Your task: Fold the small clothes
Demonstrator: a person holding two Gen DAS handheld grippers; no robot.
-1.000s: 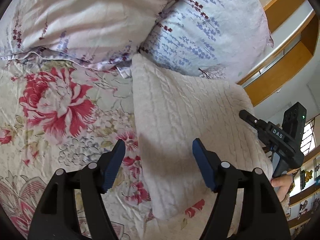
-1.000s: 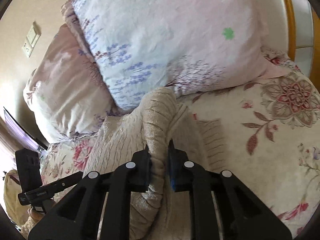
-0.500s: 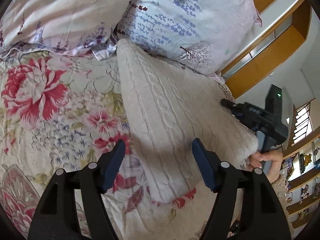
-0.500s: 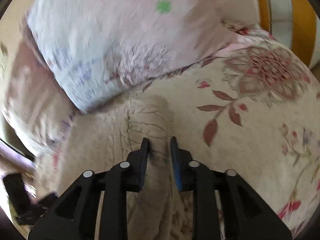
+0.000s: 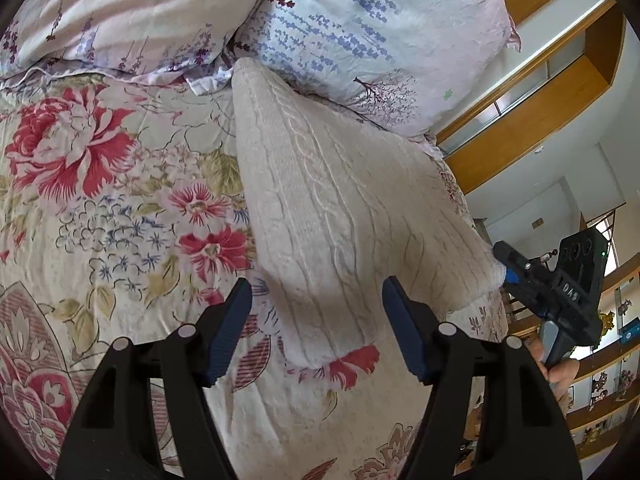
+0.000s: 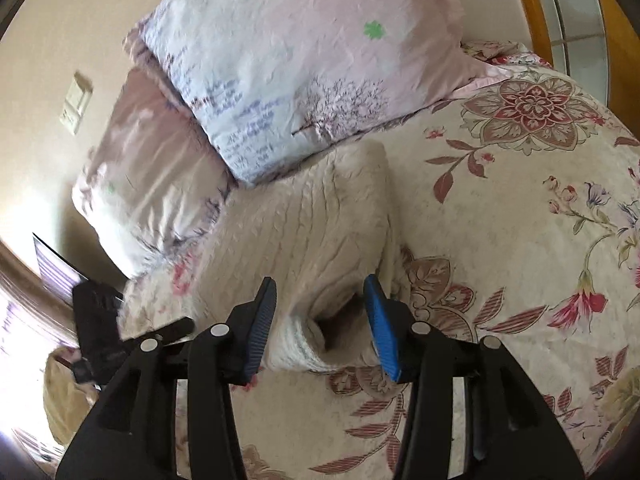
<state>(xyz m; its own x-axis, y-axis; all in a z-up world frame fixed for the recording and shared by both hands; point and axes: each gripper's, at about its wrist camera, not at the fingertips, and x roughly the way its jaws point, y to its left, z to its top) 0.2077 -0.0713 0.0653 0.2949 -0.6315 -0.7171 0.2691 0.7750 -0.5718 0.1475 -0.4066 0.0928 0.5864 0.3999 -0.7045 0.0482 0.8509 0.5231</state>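
Cream cable-knit sweater (image 5: 340,216) is lying folded on the floral bed cover (image 5: 100,208), far end touching the blue-flowered pillow (image 5: 360,28), with a second pillow (image 5: 120,12) to the left of that. The left claw (image 5: 316,332) is spread wide, hovering over the near left edge of the sweater, nothing gripped. The right claw (image 6: 320,320) is also spread wide in the right wrist view, straddling the ribbed near corner (image 6: 304,344) of the sweater, which sits between the fingers without being pinched; in the left wrist view its tip (image 5: 510,276) is just beside or touching the right corner, contact cannot be confirmed. Step in hand is judged to be release and re-grip for the next fold. To be done well: the raised right corner should be laid flat before the claw is backed straight out, so the knit is not dragged; thick ribbing should be gripped through all layers at once, both near corners taken level, and the fold carried toward the pillows without the lower layer being shifted. Versus 1.0 s ago: the right claw was clamped on a raised ridge of the sweater and has since been opened; the fabric has been dropped lower. The left claw's opening is unchanged.
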